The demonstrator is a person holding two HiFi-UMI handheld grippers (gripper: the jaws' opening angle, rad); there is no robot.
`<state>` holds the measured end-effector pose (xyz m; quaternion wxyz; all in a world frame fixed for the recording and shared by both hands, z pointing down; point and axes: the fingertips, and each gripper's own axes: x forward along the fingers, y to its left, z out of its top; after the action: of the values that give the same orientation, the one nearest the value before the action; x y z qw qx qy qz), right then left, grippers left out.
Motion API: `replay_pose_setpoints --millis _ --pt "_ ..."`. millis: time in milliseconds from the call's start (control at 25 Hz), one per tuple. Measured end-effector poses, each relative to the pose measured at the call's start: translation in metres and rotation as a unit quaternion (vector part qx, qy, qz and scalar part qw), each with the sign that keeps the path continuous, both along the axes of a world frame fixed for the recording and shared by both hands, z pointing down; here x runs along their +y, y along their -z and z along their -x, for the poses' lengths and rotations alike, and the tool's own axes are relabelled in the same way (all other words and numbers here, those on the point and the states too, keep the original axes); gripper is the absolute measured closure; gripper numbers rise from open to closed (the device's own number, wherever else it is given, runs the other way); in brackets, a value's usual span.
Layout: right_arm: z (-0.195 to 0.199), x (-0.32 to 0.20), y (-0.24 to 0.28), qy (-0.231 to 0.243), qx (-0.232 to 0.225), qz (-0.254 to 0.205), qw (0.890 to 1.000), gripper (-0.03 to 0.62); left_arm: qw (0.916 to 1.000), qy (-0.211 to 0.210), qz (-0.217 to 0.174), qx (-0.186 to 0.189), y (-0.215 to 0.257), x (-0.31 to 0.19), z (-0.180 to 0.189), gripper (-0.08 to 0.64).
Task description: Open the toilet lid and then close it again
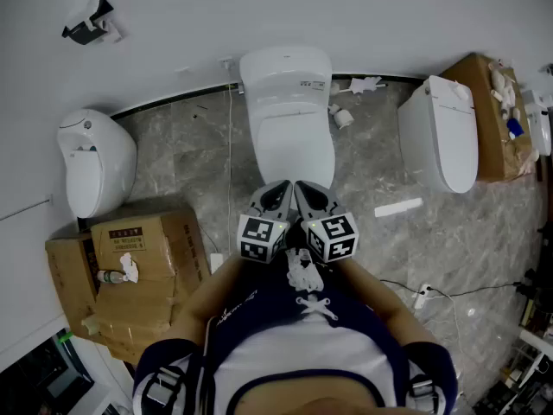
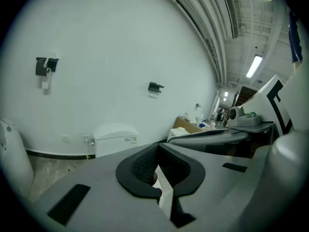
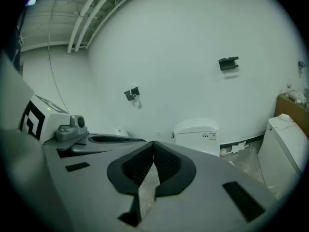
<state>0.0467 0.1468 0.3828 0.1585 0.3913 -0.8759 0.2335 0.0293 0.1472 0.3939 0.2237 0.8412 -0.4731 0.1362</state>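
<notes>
A white toilet (image 1: 289,119) stands against the far wall in the head view, its lid (image 1: 292,150) lying down flat. Its tank shows in the left gripper view (image 2: 115,138) and in the right gripper view (image 3: 197,135). My left gripper (image 1: 275,194) and right gripper (image 1: 309,195) are held side by side just in front of the bowl's near edge, close to my body. Both are shut with nothing between the jaws, and neither touches the toilet. In the gripper views the jaws of the left gripper (image 2: 157,164) and right gripper (image 3: 153,159) meet.
Another toilet (image 1: 442,132) stands at the right beside a cardboard box (image 1: 492,119). A white urinal-like fixture (image 1: 93,162) is at the left, with stacked cardboard boxes (image 1: 130,271) in front of it. A cable and plug (image 1: 423,294) lie on the marble floor at right.
</notes>
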Motion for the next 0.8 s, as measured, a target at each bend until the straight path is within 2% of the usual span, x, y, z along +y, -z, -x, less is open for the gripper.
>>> replay_pose_setpoints --millis 200,400,560,680,800 --pt "0.006 -0.001 -0.003 -0.001 -0.004 0.001 1.000 0.583 0.9998 0.004 0.010 0.013 -0.003 -0.003 0.009 0.552" --pt "0.014 0.002 0.002 0.024 -0.036 -0.007 0.999 0.583 0.9967 0.022 0.052 0.057 -0.009 0.000 0.013 0.552" --pt "0.020 0.006 -0.007 0.033 -0.030 0.004 0.999 0.583 0.9919 0.025 0.088 0.087 -0.023 0.005 0.016 0.551" --pt "0.021 0.006 -0.020 0.035 -0.030 0.025 0.999 0.583 0.9890 0.033 0.109 0.095 -0.037 0.009 0.018 0.548" --pt "0.019 0.007 -0.035 0.030 -0.030 0.048 0.998 0.583 0.9855 0.045 0.139 0.087 -0.056 0.014 0.021 0.479"
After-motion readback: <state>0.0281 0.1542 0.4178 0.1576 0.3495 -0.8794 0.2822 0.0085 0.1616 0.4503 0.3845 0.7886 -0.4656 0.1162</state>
